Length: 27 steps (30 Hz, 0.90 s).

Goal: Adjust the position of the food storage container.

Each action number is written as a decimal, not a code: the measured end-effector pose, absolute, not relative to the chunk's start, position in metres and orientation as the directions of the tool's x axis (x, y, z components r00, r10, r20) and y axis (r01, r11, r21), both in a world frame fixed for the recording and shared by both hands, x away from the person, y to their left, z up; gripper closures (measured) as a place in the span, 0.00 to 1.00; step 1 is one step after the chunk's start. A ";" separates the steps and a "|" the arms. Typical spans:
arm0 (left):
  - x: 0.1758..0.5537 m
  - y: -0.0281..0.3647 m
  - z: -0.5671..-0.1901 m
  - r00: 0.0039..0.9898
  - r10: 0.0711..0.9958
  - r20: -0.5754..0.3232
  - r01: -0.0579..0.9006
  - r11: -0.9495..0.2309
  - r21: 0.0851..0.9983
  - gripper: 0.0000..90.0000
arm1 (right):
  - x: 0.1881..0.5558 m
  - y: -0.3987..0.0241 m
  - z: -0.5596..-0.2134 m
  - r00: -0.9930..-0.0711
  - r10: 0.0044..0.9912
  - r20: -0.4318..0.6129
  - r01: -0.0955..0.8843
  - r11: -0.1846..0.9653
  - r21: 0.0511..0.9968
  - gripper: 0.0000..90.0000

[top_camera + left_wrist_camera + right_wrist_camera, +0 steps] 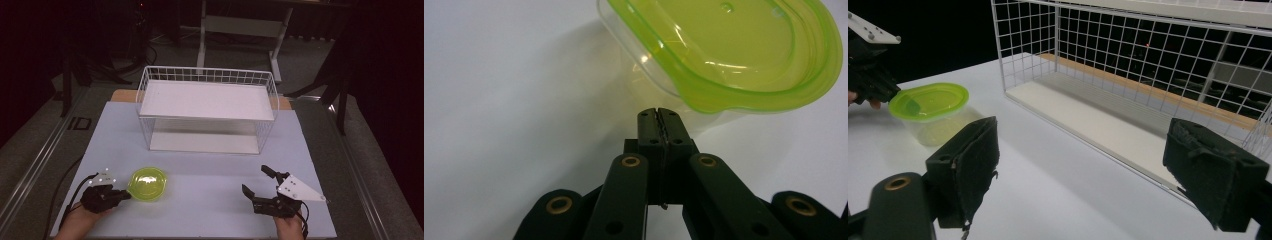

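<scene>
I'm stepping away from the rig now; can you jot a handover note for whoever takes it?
Left claw: shut, tips beside the rim tab of the green-lidded container, gripping nothing that can be made out.
Right claw: open, empty, at the near right of the table.
Container: lid on, near left, apart from the white wire rack.
Done: nothing evident.
Left: probably grasp and move the container.

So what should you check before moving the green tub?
1. Lid sits on the tub: ok.
2. Left tongs open enough to grab: not ok, jaws shut, tips just short of the tub.
3. Right tongs open: ok, jaws wide apart.
4. Tub upright on the table: ok.
5. Room on the rack shelves: ok.
6. Tub empty: cannot tell.
</scene>
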<state>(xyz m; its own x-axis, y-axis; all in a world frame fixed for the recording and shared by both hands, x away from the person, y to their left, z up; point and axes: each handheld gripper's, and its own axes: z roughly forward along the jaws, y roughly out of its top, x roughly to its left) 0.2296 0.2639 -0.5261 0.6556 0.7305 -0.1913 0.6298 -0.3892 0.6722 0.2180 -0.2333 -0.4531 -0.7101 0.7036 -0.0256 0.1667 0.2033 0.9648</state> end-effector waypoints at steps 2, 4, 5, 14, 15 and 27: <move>0.231 0.260 -0.527 0.659 0.726 -0.195 0.632 -0.394 0.667 1.00 | 0.218 -0.234 -0.453 -0.709 0.704 -0.027 0.165 0.203 0.965 0.16; 0.231 0.257 -0.528 0.662 0.724 -0.194 0.632 -0.401 0.663 1.00 | 0.218 -0.234 -0.453 -0.709 0.704 -0.026 0.166 0.202 0.965 0.16; 0.231 0.257 -0.528 0.662 0.724 -0.194 0.632 -0.401 0.663 1.00 | 0.218 -0.234 -0.453 -0.709 0.704 -0.026 0.166 0.202 0.965 0.16; 0.249 0.222 -0.527 0.693 0.691 -0.206 0.619 -0.423 0.661 1.00 | 0.219 -0.232 -0.453 -0.714 0.700 -0.026 0.168 0.208 0.964 0.16; 0.251 0.218 -0.528 0.695 0.689 -0.205 0.618 -0.427 0.660 1.00 | 0.219 -0.231 -0.453 -0.714 0.700 -0.026 0.168 0.207 0.964 0.16; 0.282 0.180 -0.533 0.710 0.669 -0.221 0.612 -0.429 0.665 1.00 | 0.222 -0.229 -0.454 -0.718 0.695 -0.026 0.175 0.216 0.961 0.16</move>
<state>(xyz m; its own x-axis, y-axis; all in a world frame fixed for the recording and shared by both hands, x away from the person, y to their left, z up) 0.2822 0.1796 -0.5329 0.7098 0.6688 -0.2210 0.6115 -0.4295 0.6645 0.2215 -0.2295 -0.4543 -0.7185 0.6951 -0.0258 0.1748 0.2164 0.9605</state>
